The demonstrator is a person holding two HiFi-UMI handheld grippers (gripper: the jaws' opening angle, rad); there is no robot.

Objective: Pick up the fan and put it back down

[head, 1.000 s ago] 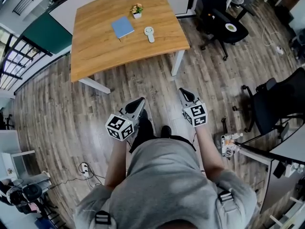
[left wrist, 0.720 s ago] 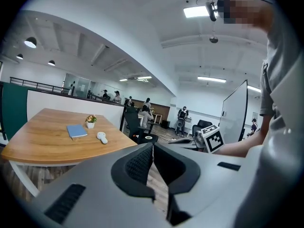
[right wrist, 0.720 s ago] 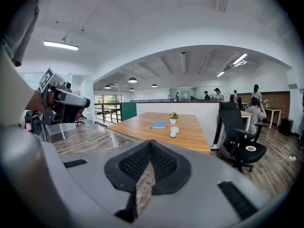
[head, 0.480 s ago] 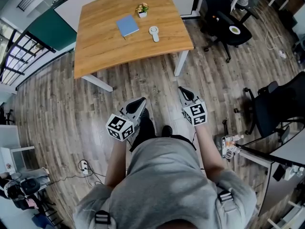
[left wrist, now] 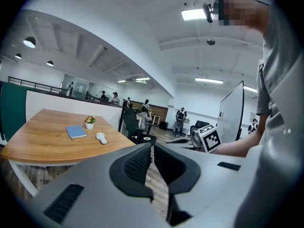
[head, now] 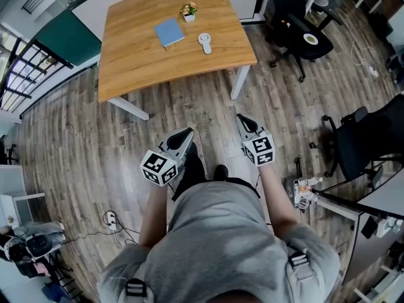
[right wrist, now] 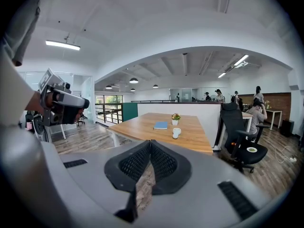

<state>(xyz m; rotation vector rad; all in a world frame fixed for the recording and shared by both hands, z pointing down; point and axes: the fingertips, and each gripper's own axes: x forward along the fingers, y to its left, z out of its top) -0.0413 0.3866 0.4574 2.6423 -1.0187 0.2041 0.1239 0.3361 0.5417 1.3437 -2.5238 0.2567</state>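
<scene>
– While we stand back from the bench (head: 129, 68), what do we count on it?

– We count three things, one of each. A single white handheld fan (head: 204, 43) lies flat toward the right side of the wooden top. One blue notebook (head: 169, 33) lies just beside it on the left, not touching it. One small potted plant (head: 189, 11) stands upright beyond them both, near the far edge.

– And our grippers?

– We hold two. The left gripper (head: 186, 133) and the right gripper (head: 242, 120) both hang over the plank floor (head: 82, 150), side by side in front of us and well apart from the bench. Each gripper view shows its jaws pressed together with nothing between them.

– So where does that leave the fan?

– It rests on the bench, and neither gripper touches it. From each gripper view we see it past the closed tips, lying beside the notebook.

– Anything else around us?

– We count two black office chairs to our right. One chair (head: 297, 33) sits near the bench's right end, and the other chair (head: 372, 134) is at the edge of view.
</scene>
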